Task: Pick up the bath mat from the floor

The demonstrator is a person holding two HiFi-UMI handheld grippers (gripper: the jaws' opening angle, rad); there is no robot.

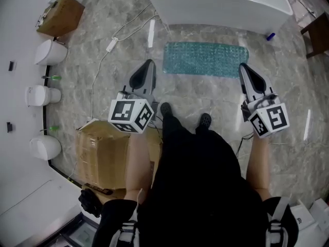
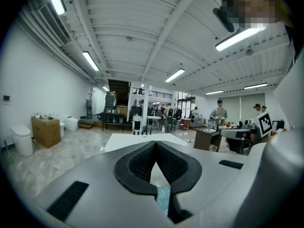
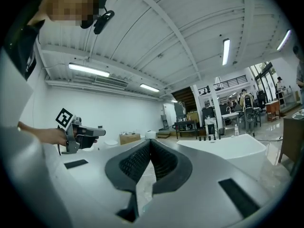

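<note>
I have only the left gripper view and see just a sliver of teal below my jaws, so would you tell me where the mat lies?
Observer: In the head view the mat lies flat on the floor, right before the tub, untouched.
Operator: Thank you. How do the right gripper's jaws stand?
Observer: The right gripper is shut, with nothing between its jaws.
Operator: Is anything lying near the mat?
Observer: A white cable runs over the floor to the mat's left.
</note>
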